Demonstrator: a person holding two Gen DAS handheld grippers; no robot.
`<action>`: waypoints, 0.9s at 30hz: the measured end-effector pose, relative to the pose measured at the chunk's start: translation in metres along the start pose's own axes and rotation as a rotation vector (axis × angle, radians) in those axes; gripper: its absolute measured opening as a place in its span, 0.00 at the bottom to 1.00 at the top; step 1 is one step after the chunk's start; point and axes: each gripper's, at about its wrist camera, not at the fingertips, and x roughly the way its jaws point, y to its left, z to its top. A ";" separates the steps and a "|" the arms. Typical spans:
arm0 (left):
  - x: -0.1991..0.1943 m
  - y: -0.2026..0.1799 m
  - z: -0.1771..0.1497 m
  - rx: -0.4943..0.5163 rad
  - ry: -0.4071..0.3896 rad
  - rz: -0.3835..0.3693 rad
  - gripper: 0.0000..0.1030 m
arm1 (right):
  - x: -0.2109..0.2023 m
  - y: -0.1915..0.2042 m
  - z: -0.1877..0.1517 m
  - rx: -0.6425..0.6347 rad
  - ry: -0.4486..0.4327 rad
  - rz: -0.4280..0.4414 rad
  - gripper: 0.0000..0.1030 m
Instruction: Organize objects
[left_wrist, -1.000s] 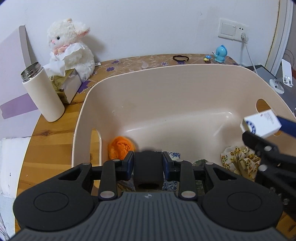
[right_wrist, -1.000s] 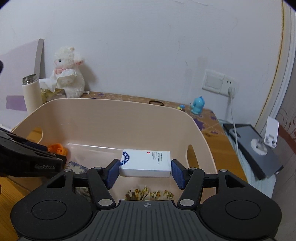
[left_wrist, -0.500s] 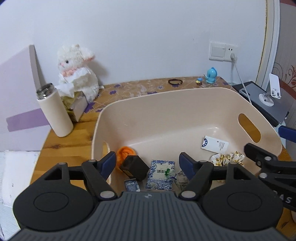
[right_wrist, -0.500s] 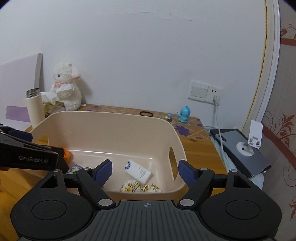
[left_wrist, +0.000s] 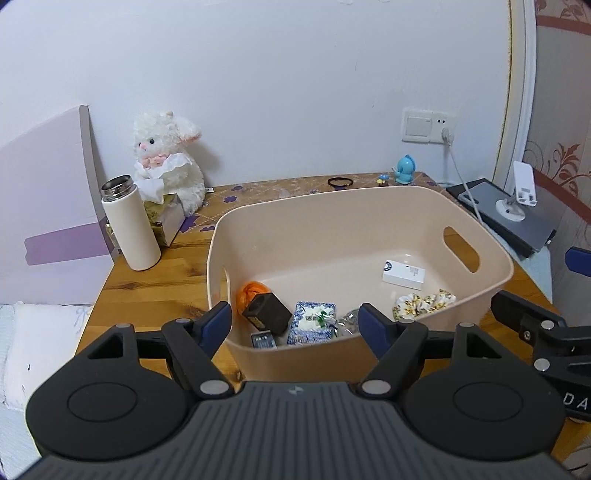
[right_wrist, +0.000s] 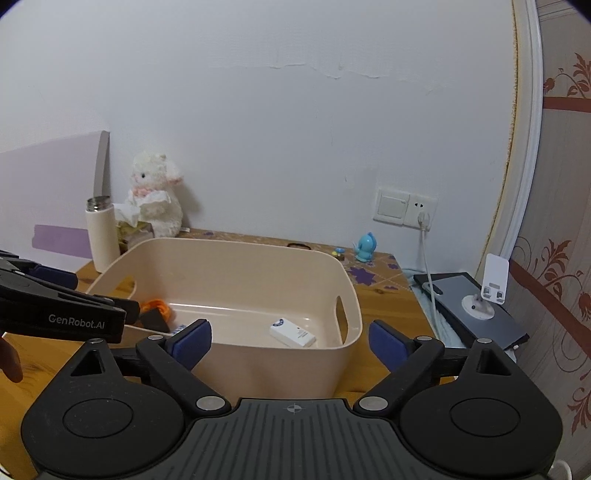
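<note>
Inside the beige tub (left_wrist: 476, 221) on the wooden bench (left_wrist: 155, 280), the white box (left_wrist: 403, 274) now lies flat near the right-hand wall below the handle slot, and the black box (left_wrist: 266, 314) rests tilted against the orange ball (left_wrist: 248, 291) at the near left corner. A second ago each claw was pinching one of these boxes above the tub. Both have since let go and pulled back and up: the left claw (left_wrist: 295, 325) hangs spread and empty before the tub's near rim, and the right claw (right_wrist: 290, 341) is likewise spread and empty. A blue-patterned packet (left_wrist: 312, 322) and a floral cloth (left_wrist: 421, 303) lie along the near wall. The thermos (left_wrist: 130, 225) and plush lamb (left_wrist: 168, 158) stand unmoved at the bench's far left corner.
</note>
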 end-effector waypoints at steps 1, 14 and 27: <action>-0.004 0.000 -0.002 -0.001 -0.003 -0.005 0.75 | -0.003 0.000 -0.001 0.000 -0.002 0.000 0.91; -0.057 0.005 -0.032 -0.030 -0.027 -0.054 0.79 | -0.039 -0.003 -0.025 0.007 -0.006 0.022 0.93; -0.097 0.012 -0.072 -0.016 -0.048 -0.021 0.91 | -0.076 -0.006 -0.052 0.064 -0.001 0.076 0.96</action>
